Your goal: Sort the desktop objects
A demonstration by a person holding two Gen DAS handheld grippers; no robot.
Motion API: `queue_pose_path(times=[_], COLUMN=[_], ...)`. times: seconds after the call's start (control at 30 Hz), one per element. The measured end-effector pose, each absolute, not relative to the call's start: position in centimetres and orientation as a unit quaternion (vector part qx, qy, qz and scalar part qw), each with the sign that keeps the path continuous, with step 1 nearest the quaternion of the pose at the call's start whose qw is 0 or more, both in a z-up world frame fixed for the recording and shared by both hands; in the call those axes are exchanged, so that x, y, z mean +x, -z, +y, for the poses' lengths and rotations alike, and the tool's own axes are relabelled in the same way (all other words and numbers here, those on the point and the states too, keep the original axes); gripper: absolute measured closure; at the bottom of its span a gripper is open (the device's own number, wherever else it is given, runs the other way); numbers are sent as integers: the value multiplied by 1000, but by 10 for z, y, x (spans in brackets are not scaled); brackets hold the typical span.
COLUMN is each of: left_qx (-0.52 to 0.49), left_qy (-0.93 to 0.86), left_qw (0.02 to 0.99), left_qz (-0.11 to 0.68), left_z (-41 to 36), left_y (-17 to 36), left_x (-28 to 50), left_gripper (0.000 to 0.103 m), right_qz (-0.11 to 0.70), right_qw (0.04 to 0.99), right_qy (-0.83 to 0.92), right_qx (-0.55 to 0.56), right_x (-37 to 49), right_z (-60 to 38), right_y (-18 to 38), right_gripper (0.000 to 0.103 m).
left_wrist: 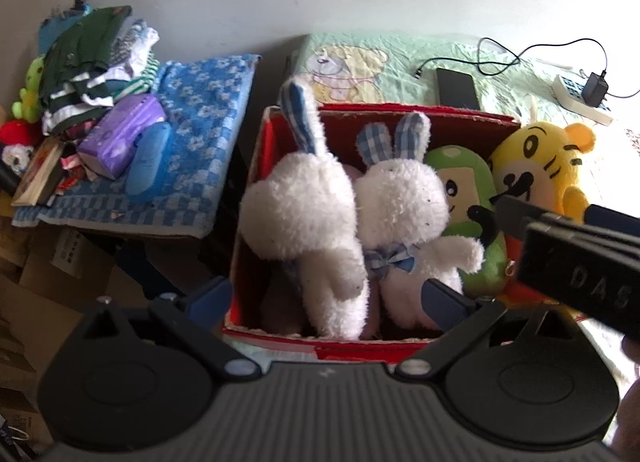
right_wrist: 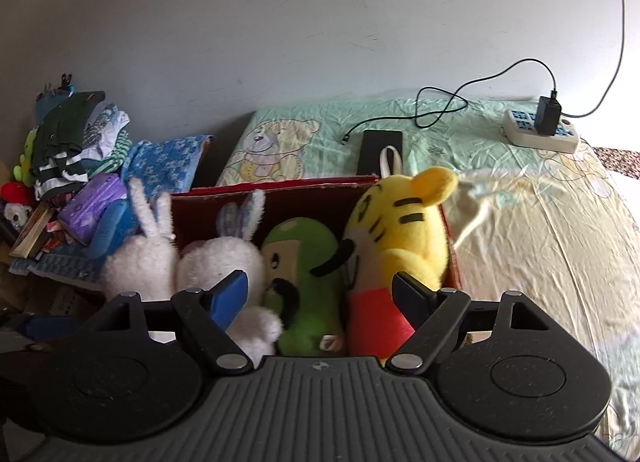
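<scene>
A red box (left_wrist: 256, 165) stood on the bed (right_wrist: 520, 246), packed with 4 plush toys in a row: 2 white rabbits (left_wrist: 308, 221) side by side at the left, touching each other, then a green toy (left_wrist: 468, 197), then a yellow tiger (left_wrist: 540, 165) at the right end, leaning against the box's right wall. The left gripper (left_wrist: 328, 294) hovered above the near edge of the box, its blue fingers (left_wrist: 210, 294) spread apart with the rabbits between and beyond them, gripping nothing. The right gripper (right_wrist: 320, 294) hung over the green toy and the tiger, its fingers (right_wrist: 228, 298) also wide apart and empty. In the left wrist view, the right gripper's dark body reached in from the right, in front of the tiger. Behind the box on the bed lay a black phone (right_wrist: 380, 149) and a white power strip (right_wrist: 540, 133) with a charger plugged in. To the left, a pile of clothes (left_wrist: 88, 57) sat on a blue checked towel (left_wrist: 200, 133).
</scene>
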State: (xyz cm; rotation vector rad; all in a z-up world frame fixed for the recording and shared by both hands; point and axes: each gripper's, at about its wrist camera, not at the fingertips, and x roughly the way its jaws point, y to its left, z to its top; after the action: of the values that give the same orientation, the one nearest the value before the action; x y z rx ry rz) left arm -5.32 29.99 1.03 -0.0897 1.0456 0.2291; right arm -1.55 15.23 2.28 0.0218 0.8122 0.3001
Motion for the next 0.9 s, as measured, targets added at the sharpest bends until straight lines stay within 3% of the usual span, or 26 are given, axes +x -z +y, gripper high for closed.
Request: queue_pose_path(times=[0.9], left_qx=[-80], left_qy=[-80], left_qw=[808], left_qz=[578], left_z=[296], left_y=[-5], left_x=[-21], left_gripper=[1], right_qz=[473], right_qw=[873], right_qy=[-117], right_qx=[24], right_x=[10], right_z=[134], right_y=[-32], right_gripper=[16])
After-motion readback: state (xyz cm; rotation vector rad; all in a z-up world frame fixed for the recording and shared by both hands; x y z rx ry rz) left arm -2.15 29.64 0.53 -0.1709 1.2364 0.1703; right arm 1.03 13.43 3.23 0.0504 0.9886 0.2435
